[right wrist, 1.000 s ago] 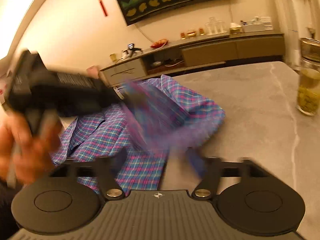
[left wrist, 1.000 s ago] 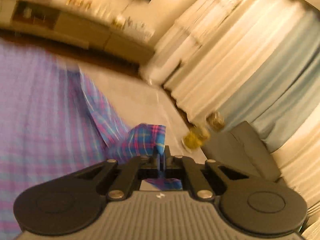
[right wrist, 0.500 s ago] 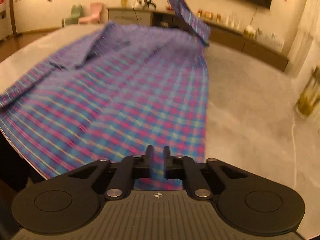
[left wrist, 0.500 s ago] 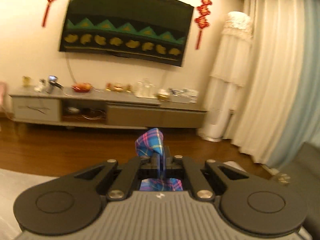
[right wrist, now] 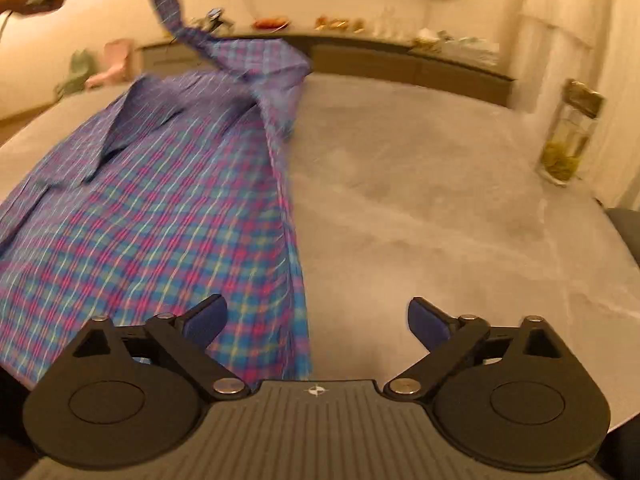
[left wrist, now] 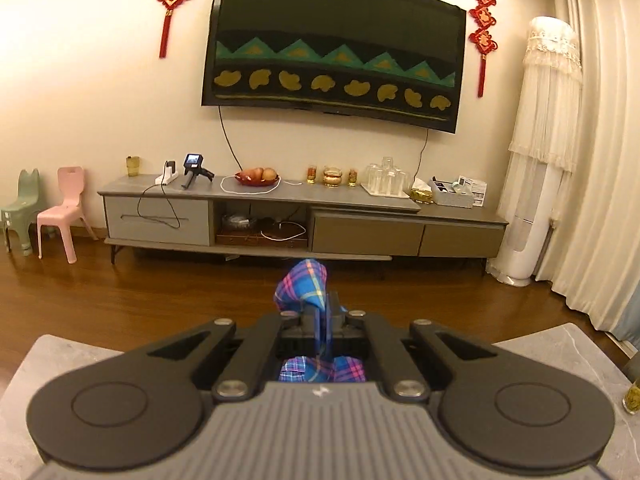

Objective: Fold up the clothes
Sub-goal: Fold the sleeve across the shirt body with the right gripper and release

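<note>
A blue, pink and yellow plaid shirt (right wrist: 160,208) lies spread over the left half of the grey stone table (right wrist: 420,200). One sleeve (right wrist: 168,4) is pulled up to the top left of the right wrist view, where a hand holds the other gripper. My left gripper (left wrist: 322,312) is shut on the sleeve end (left wrist: 304,284), held high and facing the TV wall. My right gripper (right wrist: 316,320) is open and empty, low over the shirt's near right edge.
A glass jar with yellow-green contents (right wrist: 572,136) stands at the table's far right. A TV cabinet (left wrist: 304,216), a white standing air conditioner (left wrist: 536,160), curtains and two small plastic chairs (left wrist: 60,212) line the wall beyond the table.
My left gripper has lifted the sleeve high and turned to face the TV wall. My right gripper has opened and now sits over the shirt's right edge.
</note>
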Tool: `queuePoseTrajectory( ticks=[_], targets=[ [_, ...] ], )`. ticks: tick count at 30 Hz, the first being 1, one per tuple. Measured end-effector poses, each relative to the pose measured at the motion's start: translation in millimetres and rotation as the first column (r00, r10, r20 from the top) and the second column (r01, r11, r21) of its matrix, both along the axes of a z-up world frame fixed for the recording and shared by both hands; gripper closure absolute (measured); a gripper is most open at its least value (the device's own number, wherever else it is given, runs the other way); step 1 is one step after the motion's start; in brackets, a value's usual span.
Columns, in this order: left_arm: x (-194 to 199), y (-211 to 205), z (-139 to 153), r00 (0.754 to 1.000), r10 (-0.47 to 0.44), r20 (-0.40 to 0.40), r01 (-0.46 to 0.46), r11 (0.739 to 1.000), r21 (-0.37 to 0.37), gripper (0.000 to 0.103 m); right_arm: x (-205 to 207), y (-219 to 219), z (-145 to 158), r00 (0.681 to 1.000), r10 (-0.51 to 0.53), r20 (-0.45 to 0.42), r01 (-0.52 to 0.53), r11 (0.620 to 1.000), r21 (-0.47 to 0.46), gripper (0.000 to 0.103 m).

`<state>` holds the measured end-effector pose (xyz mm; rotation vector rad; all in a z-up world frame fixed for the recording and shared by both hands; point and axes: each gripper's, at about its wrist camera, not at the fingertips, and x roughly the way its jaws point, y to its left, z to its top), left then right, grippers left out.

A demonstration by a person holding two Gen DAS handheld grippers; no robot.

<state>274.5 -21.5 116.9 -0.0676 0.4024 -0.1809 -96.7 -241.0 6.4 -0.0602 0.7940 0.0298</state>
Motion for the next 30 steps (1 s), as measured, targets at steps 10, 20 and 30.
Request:
queuePoseTrajectory(
  ticks=[10,20,30],
  targets=[
    [6.1,13.2,-12.2,1.000,-0.005,0.021,0.005,1.000,0.000,0.100,0.0,103.6,7.9,0.947,0.321,0.013,-0.319,0.945,-0.077,0.089],
    [-51.9,-17.9,-48.6,0.983,-0.160,0.090,0.140,0.971,0.195,0.101,53.8,34.9,65.4,0.930,0.346,0.128,-0.367,0.897,0.246,0.042],
    [-238.3,-150.4,-181.1,0.562,-0.804,-0.193,0.748,0.395,0.533,0.099,162.6,-75.4,8.4,0.999,-0.024,-0.030,0.038,0.789,0.613,0.042]
  ],
)
